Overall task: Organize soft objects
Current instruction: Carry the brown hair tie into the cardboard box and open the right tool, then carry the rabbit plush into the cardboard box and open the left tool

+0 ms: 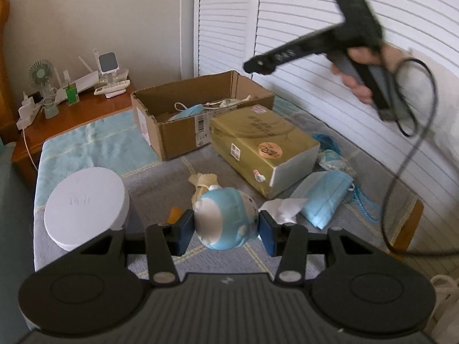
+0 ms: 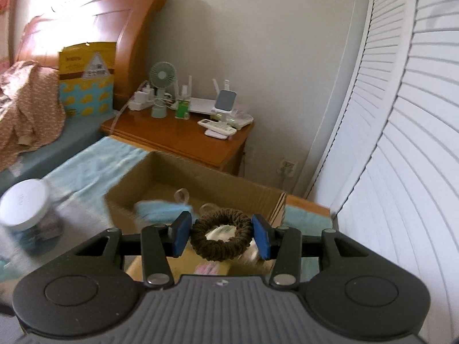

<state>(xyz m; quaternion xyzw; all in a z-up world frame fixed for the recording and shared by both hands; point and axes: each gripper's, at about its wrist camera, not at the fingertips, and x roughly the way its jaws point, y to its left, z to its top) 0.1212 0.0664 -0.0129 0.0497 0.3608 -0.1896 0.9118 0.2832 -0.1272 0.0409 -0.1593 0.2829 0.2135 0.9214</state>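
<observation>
Plush and light, the blue toy (image 1: 226, 219) sits pinched across its head in the left gripper (image 1: 226, 226), above the mat; it squashes, so mid-body hold suits. The right gripper (image 2: 222, 236) clasps a brown scrunchie (image 2: 221, 236), stretchy, over the box (image 2: 198, 177). At the toy's 1 o'clock a tissue pack (image 1: 264, 143) crowds the box; masks (image 1: 321, 195) lie at 3.

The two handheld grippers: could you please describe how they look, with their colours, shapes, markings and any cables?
Both the left gripper and the right gripper have blue pads on black linkage arms with silver pivot pins, above a ribbed grey body between two round black discs. From outside, the right one is a dark T-shape with a black cable looping from its handle.
</observation>
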